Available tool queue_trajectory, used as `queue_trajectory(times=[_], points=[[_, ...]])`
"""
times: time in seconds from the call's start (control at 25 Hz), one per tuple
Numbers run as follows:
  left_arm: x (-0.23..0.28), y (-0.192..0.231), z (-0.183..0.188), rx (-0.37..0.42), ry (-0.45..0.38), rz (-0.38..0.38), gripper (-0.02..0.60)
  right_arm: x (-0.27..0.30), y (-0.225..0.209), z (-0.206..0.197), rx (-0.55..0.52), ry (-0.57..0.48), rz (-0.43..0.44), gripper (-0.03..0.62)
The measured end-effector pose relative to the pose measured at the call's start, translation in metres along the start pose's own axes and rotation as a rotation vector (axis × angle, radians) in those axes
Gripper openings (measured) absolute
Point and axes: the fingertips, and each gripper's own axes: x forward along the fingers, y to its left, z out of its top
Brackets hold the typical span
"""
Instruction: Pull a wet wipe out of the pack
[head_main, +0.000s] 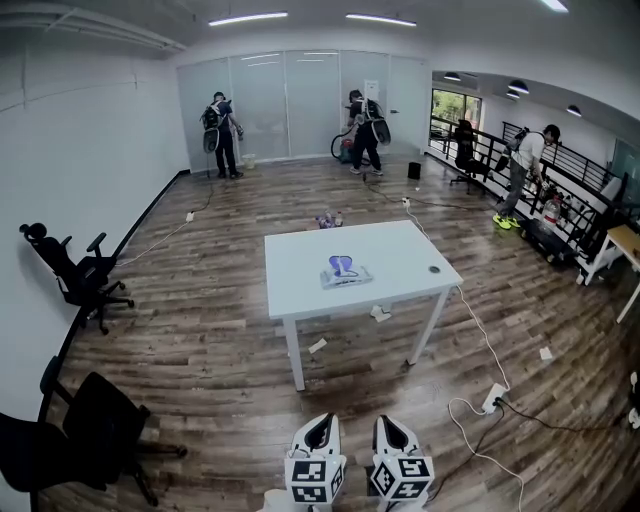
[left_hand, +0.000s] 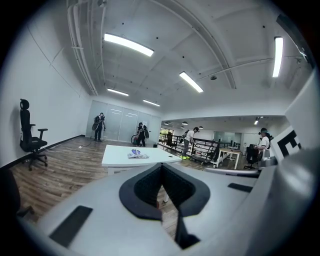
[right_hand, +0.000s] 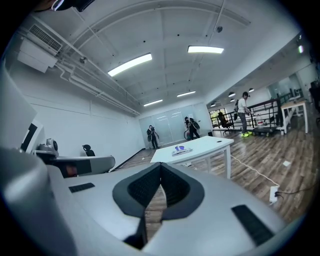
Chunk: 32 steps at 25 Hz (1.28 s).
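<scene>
The wet wipe pack (head_main: 345, 272) lies flat near the middle of the white table (head_main: 300, 285), its blue-printed top facing up; a small dark round thing (head_main: 433, 269) sits close to the table's right edge, well apart from the pack. Both grippers are at the near edge of the scene, side by side and far from the table; the left gripper (head_main: 320, 424) has its jaws pressed together at the tips with nothing between them, and the right gripper (head_main: 391, 425) is the same (each gripper's own view shows only wooden floor through the gap behind the tips). In the left gripper view the pack (left_hand: 137, 154) shows on the table beyond the closed left gripper (left_hand: 162, 169); in the right gripper view it (right_hand: 182, 149) lies past the right gripper (right_hand: 161, 167). Scraps of paper (head_main: 380, 313) lie on the floor under the table; two black office chairs (head_main: 80, 275) stand at the left.
</scene>
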Motion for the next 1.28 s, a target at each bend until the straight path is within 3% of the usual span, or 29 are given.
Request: queue_trajectory(times=[0.6,1.28], points=[[0.024,0.007,0.004,-0.002,-0.013,-0.003,0.009,0.015,-0.014,0.006,-0.005,-0.008,-0.012,0.009],[0.073,0.032,0.012,0.001,-0.028,-0.005,0.009,0.071,-0.019,0.017,-0.031,-0.001,-0.012,0.009]])
